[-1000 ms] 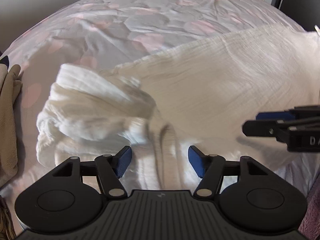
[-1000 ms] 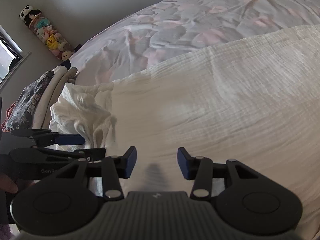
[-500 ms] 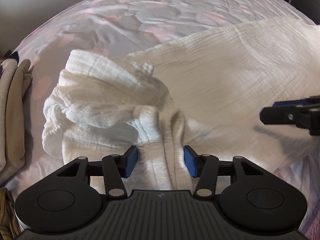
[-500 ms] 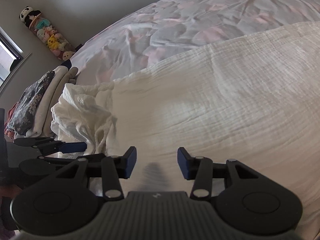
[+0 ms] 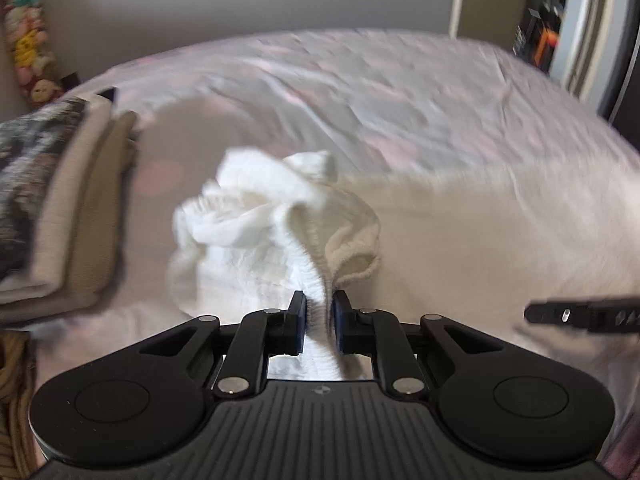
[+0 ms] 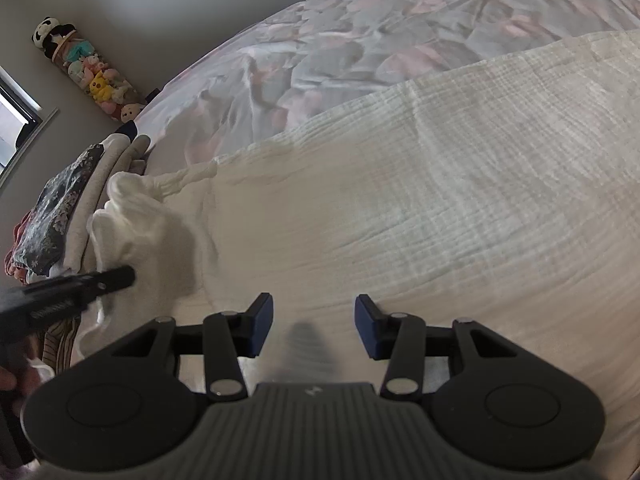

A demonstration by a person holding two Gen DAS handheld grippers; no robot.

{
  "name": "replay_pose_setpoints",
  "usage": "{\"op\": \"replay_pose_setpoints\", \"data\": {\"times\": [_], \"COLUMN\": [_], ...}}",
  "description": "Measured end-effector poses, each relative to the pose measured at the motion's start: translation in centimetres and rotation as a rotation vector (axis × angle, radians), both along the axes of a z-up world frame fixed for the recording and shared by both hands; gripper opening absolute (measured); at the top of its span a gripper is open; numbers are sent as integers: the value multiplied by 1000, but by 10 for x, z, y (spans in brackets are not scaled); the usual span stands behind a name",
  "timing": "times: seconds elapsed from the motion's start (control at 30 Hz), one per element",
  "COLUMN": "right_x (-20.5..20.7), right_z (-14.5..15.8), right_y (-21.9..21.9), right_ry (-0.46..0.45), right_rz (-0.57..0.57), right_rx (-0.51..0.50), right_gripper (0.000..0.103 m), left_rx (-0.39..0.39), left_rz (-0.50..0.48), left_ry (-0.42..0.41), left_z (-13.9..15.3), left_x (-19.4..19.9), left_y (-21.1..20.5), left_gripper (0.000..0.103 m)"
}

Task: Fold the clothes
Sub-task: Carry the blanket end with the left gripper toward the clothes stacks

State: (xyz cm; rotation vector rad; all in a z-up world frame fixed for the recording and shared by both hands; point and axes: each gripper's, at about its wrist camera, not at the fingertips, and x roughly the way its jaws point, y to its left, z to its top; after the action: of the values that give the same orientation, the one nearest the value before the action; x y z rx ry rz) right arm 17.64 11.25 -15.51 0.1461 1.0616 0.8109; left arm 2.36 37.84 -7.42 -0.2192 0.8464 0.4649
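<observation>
The left gripper (image 5: pixel 319 322) is closing, its blue pads pinching a gathered fold of the cream-white crinkled cotton garment (image 5: pixel 276 232) at lower centre of the left wrist view. The bunched part rises just above the jaws; the rest (image 6: pixel 420 200) lies flat across the floral grey-and-pink bedspread (image 6: pixel 360 52), filling the centre and right of the right wrist view. The right gripper (image 6: pixel 314 326) hovers over the flat cloth with jaws spread, nothing between them. A stack of folded beige and dark patterned clothes (image 5: pixel 60 200) sits at left of frame.

A home bedroom: bed (image 6: pixel 400 32), stuffed toys (image 6: pixel 92 76), folded clothes (image 5: pixel 72 208).
</observation>
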Motion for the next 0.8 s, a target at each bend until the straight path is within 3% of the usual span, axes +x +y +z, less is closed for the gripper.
{"op": "replay_pose_setpoints", "data": {"times": [0.17,0.3,0.5,0.63,0.8], "right_x": [0,-2,-6,-12,-15], "right_z": [0,2,4,5,3], "right_y": [-1,0,2,10,17], "right_ry": [-4,-20,-35,-48,-44], "right_rz": [-9,-5,23,76,122], "right_rx": [-10,-20,-39,-66,-78], "right_gripper": [49,49,49,49,49], "left_rx": [-3,-7,-1,-17,-25], "left_rz": [120,214,262,301,369], "left_ry": [-90,-77,9,26,31], "left_z": [54,75,60,48,56], "left_x": [-40,-64,-86,-113,-155], "left_y": [45,90,116,123,139], "left_gripper": [11,11,12,12,12]}}
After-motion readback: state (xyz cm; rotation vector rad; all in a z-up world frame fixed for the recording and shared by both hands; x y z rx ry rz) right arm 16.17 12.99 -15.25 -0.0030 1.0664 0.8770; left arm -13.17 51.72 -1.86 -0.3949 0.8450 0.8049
